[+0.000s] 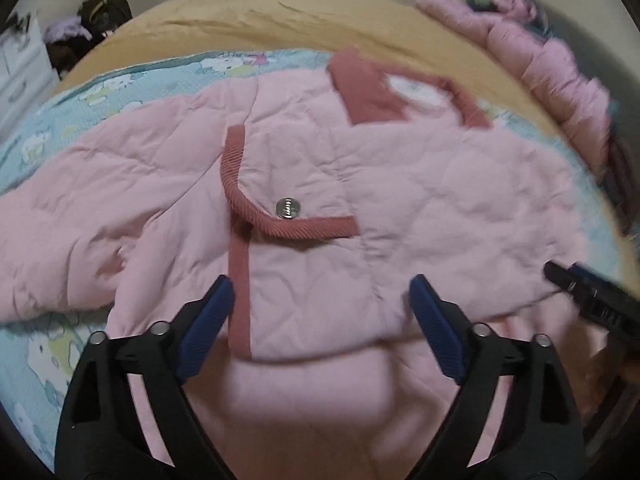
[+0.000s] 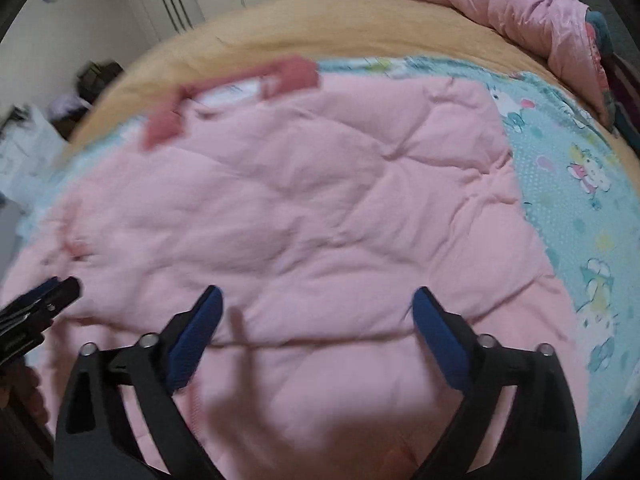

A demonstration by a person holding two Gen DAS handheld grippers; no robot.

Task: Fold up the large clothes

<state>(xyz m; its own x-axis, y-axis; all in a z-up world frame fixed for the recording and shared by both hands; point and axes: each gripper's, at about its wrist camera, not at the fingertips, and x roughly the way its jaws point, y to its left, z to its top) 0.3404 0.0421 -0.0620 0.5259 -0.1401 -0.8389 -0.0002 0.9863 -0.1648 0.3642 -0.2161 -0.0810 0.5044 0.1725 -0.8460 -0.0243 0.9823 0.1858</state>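
Both our left gripper (image 1: 320, 308) and right gripper (image 2: 318, 316) gape wide and empty over the pink quilted jacket (image 1: 320, 168) spread on the bed (image 1: 280, 12), soft, puffy, light, so we'd pinch its near hem.

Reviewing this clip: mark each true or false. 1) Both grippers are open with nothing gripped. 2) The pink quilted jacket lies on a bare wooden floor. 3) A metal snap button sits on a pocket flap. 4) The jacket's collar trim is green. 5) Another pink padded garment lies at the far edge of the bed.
1) True: the left gripper and right gripper stand wide apart over the pink quilted jacket, pads clear of the fabric.
2) False: it lies on a blue cartoon-print sheet on a bed.
3) True: the snap button is on the flap.
4) False: the collar is dark rose.
5) True: second pink garment.
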